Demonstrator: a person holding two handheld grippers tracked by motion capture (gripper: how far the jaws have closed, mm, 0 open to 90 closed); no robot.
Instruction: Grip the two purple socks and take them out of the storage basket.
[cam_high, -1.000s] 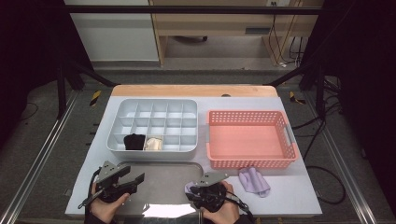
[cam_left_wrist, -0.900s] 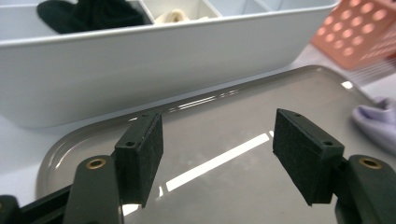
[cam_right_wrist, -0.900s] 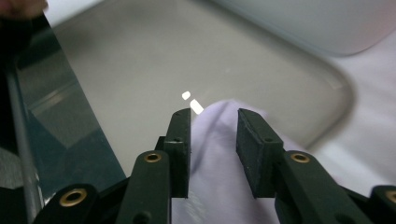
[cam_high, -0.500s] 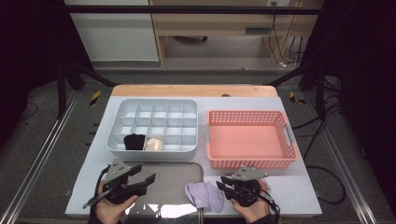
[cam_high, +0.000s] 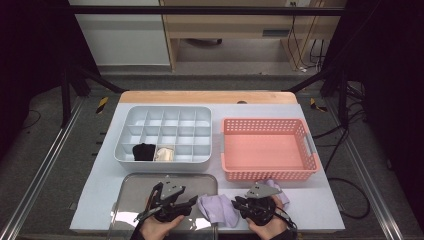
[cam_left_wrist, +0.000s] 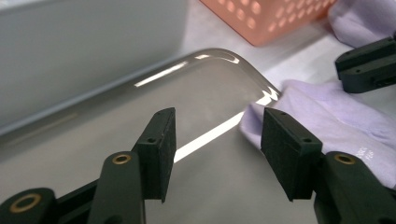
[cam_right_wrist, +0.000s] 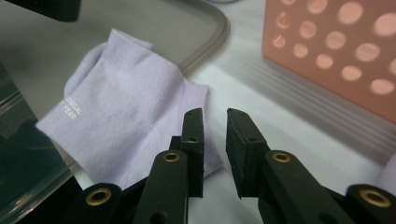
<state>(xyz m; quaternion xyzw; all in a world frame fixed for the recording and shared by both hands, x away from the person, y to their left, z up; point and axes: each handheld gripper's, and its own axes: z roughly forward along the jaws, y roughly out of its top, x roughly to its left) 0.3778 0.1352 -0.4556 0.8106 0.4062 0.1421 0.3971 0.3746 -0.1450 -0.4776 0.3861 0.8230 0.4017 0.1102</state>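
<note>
From above I see the sock (cam_high: 216, 207) lying half on the tray (cam_high: 131, 192), between my grippers. Left gripper (cam_left_wrist: 217, 140): jaws wide, closing, nothing between. Right gripper (cam_right_wrist: 215, 151): jaws narrow, closing beside the sock's edge, empty. It looks soft and light; I'd pinch an edge.
</note>
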